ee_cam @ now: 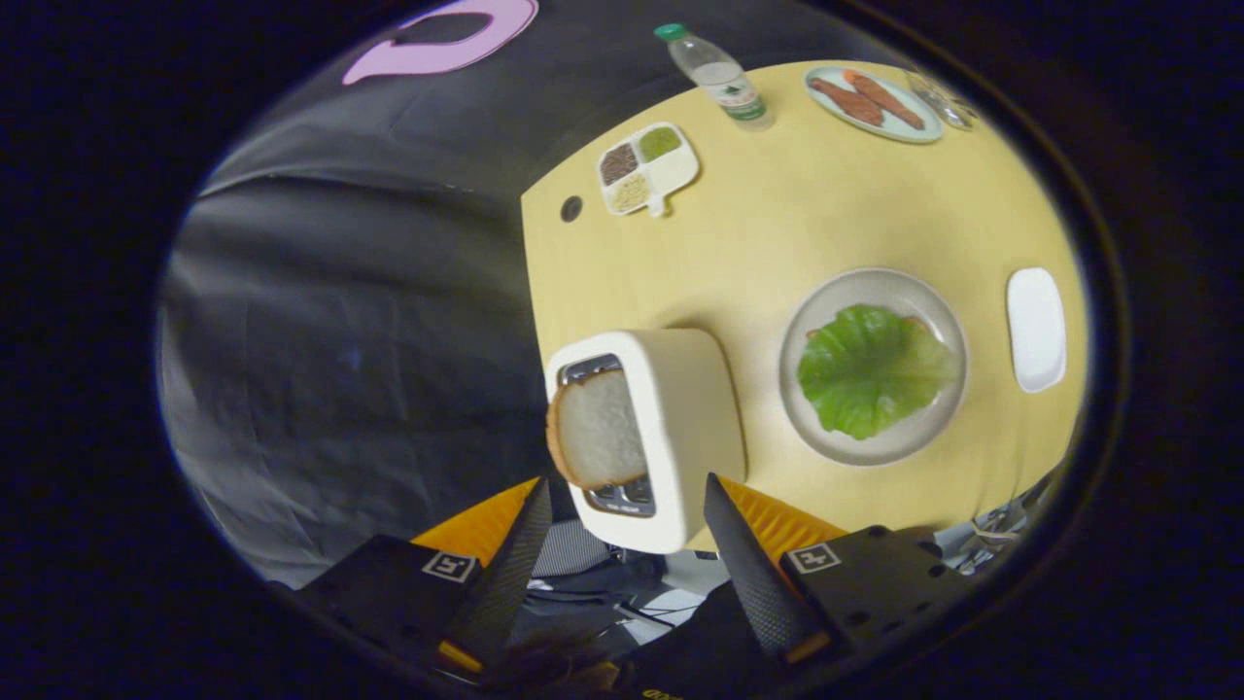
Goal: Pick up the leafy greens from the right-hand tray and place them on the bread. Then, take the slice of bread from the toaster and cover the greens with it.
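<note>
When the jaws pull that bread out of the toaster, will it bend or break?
The bread slice stands upright in the toaster slot and keeps its shape, so it is probably fairly stiff. Its pale crumb looks soft, so a hard squeeze might dent it. It likely weighs little. The gripper is open just below it.

Tongs (622,506) spread; only toaster (671,428) ahead — bread slice (598,428) unobstructed.

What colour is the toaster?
White or cream; the toaster shows best in the gripper view, just ahead of the open claw.
</note>
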### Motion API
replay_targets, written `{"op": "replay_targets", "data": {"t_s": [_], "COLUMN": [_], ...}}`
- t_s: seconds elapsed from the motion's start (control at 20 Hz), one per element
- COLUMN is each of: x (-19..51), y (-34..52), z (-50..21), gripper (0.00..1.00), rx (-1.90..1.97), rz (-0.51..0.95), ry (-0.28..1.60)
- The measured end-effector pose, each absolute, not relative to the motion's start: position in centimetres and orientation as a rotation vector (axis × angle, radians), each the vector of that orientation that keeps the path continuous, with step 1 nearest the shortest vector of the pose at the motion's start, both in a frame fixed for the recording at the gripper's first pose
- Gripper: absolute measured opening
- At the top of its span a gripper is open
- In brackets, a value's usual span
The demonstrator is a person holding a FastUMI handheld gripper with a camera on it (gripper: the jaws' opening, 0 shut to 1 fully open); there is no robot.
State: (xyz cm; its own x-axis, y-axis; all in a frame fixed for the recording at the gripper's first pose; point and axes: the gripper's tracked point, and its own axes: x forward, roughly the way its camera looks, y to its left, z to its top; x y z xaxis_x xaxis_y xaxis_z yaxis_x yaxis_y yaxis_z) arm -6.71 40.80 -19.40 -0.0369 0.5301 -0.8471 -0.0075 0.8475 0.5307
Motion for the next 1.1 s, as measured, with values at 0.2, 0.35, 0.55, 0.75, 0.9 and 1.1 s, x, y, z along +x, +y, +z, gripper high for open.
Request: {"op": "replay_targets", "data": {"t_s": [0.2, 0.35, 0.55, 0.75, 0.9, 1.1], "x": [-6.8, -6.3, -6.4, -6.8, -6.6, -6.9], "y": [44.7, 45.4, 45.2, 44.4, 43.2, 42.7], "z": [-21.2, -23.5, -25.5, -26.3, -26.4, -25.5], "gripper": [0.98, 0.98, 0.74, 0.44, 0.28, 0.12], "rx": [0.387, 0.336, 0.266, 0.209, 0.182, 0.191], "rz": [0.478, 0.445, 0.423, 0.428, 0.421, 0.425], "ry": [1.578, 1.584, 1.589, 1.603, 1.605, 1.625]}}
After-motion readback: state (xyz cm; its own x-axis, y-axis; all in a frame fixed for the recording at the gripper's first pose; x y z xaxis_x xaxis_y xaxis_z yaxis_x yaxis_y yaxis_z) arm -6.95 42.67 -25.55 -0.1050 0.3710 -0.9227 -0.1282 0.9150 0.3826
